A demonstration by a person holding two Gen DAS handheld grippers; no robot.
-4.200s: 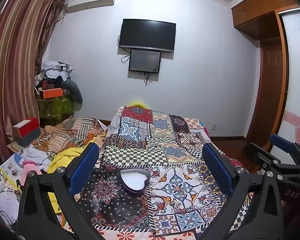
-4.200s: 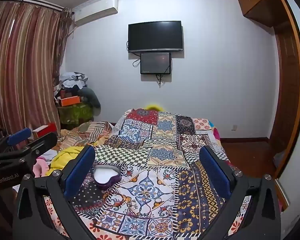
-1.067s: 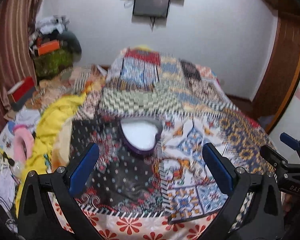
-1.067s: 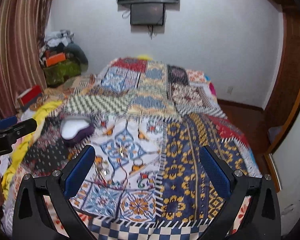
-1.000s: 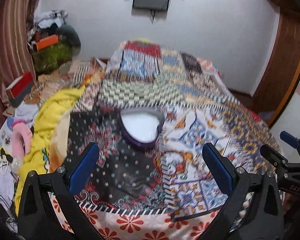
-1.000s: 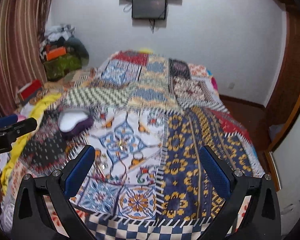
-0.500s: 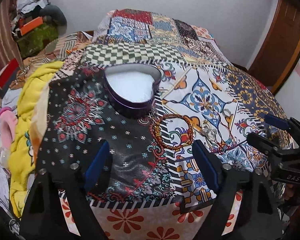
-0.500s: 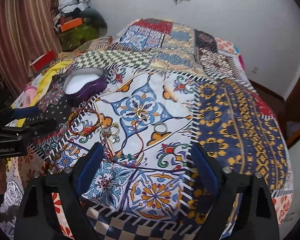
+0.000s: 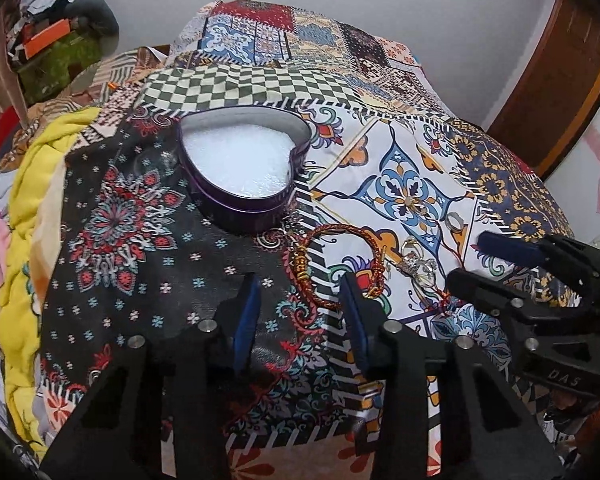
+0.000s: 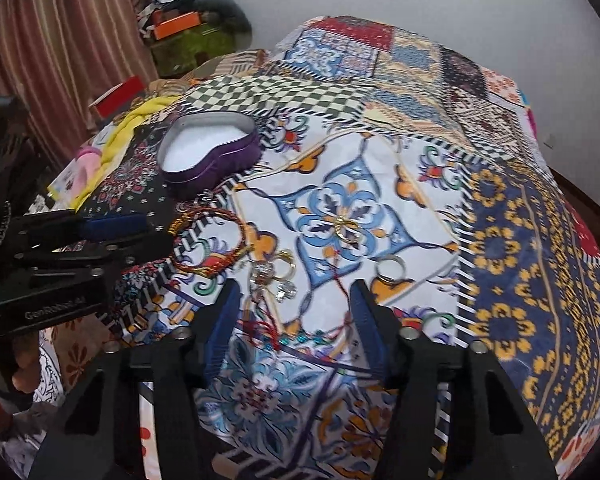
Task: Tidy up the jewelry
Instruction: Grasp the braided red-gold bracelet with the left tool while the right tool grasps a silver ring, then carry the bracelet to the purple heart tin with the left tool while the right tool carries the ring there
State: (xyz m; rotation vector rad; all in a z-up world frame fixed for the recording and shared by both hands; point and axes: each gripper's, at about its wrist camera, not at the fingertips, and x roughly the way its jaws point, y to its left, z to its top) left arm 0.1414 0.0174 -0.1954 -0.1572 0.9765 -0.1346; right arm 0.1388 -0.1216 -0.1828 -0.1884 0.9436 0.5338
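- Step in hand, as I judge it: the reach for the first piece; nothing is lifted yet.
- The left gripper (image 9: 300,300) hangs with jaws apart, empty, near the red-and-gold bracelet (image 9: 332,264) on the bed (image 9: 500,168).
- The right gripper (image 10: 294,312), also parted and empty, faces the silver rings (image 10: 278,276) and red cord (image 10: 340,280).
- The heart-shaped tin (image 9: 242,168) sits open toward the bed's left edge, just behind the bracelet.
- Next: pinch the thin bracelet against soft bedding, then carry it into the tin.

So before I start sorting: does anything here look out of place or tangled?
The heart-shaped tin holds no jewelry. The braided bracelet, rings and a red cord lie loose on the quilt, some overlapping.
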